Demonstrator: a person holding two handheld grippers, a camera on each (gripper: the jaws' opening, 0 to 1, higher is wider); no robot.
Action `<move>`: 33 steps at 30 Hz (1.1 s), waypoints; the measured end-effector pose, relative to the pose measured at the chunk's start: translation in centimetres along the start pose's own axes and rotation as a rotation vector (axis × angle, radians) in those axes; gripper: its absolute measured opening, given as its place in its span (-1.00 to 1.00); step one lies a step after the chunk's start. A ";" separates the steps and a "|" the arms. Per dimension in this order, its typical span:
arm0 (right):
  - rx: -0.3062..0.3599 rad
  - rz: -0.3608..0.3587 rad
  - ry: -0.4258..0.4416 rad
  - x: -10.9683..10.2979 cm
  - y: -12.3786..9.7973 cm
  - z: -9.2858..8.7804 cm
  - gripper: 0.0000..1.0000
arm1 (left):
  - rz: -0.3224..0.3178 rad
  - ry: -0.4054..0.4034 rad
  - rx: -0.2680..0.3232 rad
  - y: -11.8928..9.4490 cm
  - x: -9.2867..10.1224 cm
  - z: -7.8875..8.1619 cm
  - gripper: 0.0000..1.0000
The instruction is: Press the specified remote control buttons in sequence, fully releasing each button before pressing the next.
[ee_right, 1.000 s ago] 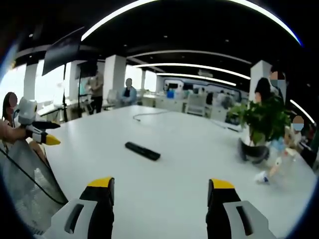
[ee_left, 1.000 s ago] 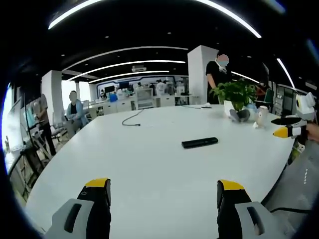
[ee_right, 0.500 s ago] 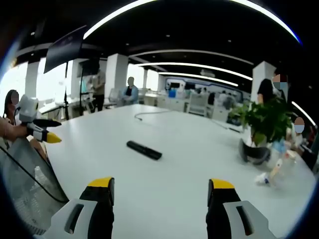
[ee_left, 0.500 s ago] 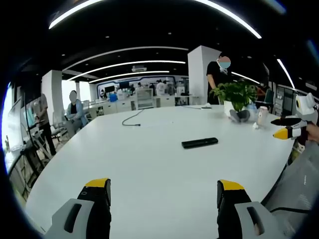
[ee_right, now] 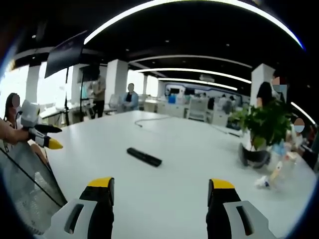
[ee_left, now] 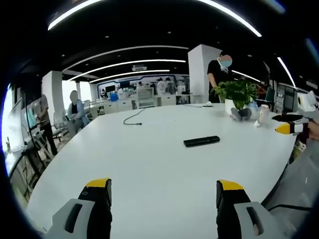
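The remote control [ee_left: 201, 141] is lying flat on the white table [ee_left: 149, 164], a little right of centre in the left gripper view and just left of centre in the right gripper view [ee_right: 143, 157]. In both it is sitting well ahead of the jaws, apart from either tool, with bare tabletop between.

The left gripper [ee_left: 163, 191] is hanging with its two yellow-tipped jaws spread wide at the bottom of its frame, gripping nothing. The right gripper [ee_right: 160, 190] is doing the same, jaws parted and empty. Each is also showing at the edge of the other's view: the right gripper at the far right of the left gripper view [ee_left: 291, 124], the left gripper at the far left of the right gripper view [ee_right: 42, 137].

The remote's long axis is running nearly across the left gripper view, its right end slightly higher, and slanting down to the right in the right gripper view. Neither gripper is looking clearly nearer; both need to travel forward and down. No press is under way yet, so the sequence appears not to be started

A potted plant [ee_right: 263, 130] is standing at the far right, a cable [ee_left: 133, 117] further back
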State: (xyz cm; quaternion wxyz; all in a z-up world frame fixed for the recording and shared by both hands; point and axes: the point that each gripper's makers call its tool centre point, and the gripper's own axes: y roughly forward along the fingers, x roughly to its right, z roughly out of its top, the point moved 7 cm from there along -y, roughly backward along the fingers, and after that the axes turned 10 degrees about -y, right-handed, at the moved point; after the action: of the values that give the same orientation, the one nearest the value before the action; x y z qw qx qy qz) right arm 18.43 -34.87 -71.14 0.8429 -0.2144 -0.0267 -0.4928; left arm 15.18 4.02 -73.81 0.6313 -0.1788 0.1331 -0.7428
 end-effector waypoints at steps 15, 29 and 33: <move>0.022 -0.045 -0.059 0.1 -0.2 0.6 0.55 | -0.053 -0.061 0.084 0.0 0.1 0.7 0.78; -0.044 -0.092 -0.048 0.7 0.0 0.1 0.59 | -0.150 -0.042 0.054 0.6 1.0 0.5 0.79; -0.057 -0.104 -0.063 0.6 -0.2 0.1 0.58 | -0.176 -0.036 0.047 0.6 1.3 0.4 0.79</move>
State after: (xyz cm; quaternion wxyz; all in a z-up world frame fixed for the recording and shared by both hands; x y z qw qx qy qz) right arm 18.62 -35.39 -70.85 0.8083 -0.2522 -0.0504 -0.5296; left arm 15.74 2.63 -73.59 0.5700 -0.1883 0.0879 -0.7949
